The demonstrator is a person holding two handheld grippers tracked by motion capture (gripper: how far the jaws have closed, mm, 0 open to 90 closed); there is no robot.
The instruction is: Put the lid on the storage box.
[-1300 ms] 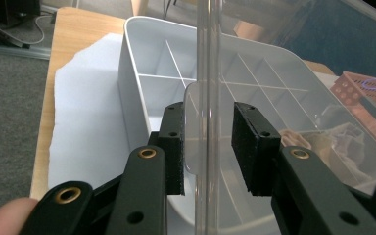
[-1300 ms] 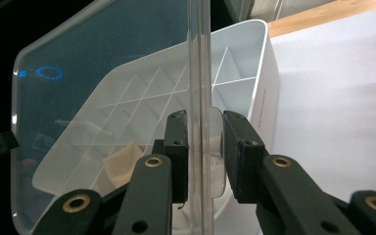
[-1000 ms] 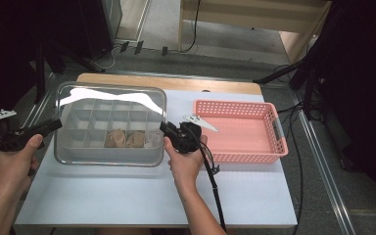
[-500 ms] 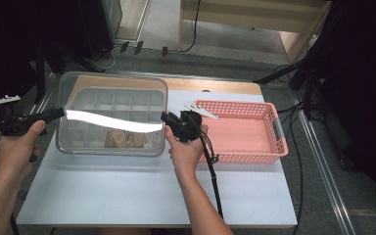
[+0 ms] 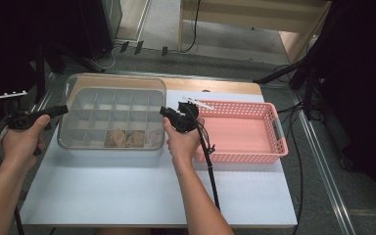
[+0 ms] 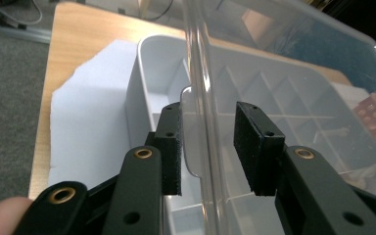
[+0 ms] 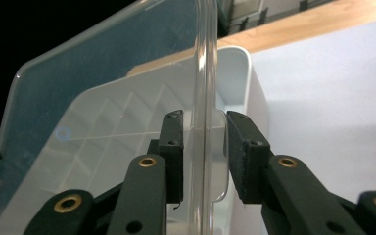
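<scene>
A grey box [image 5: 78,145] with many compartments stands on the white table top, with folded cloth pieces [image 5: 127,138] in its front row. Its clear lid [image 5: 112,81] is tilted up over it. My left gripper [image 5: 63,108] is at the lid's left side and my right gripper [image 5: 164,111] at its right side. In the left gripper view the lid's edge [image 6: 198,73] runs between the pads of the left gripper [image 6: 208,147] with gaps on both sides. The right gripper [image 7: 203,152] straddles the lid [image 7: 205,58] the same way. Both pairs of jaws have just been opening.
A pink mesh basket [image 5: 274,147] with nothing in it sits right of the box, close to my right hand. White sheet [image 5: 142,196] covers the table in front. A cable trails from the right gripper across the table. Floor and dark stands lie beyond the far edge.
The lid has swung from lying flat on the box to tilted up. Both hands have moved away from the person, toward the far side.
</scene>
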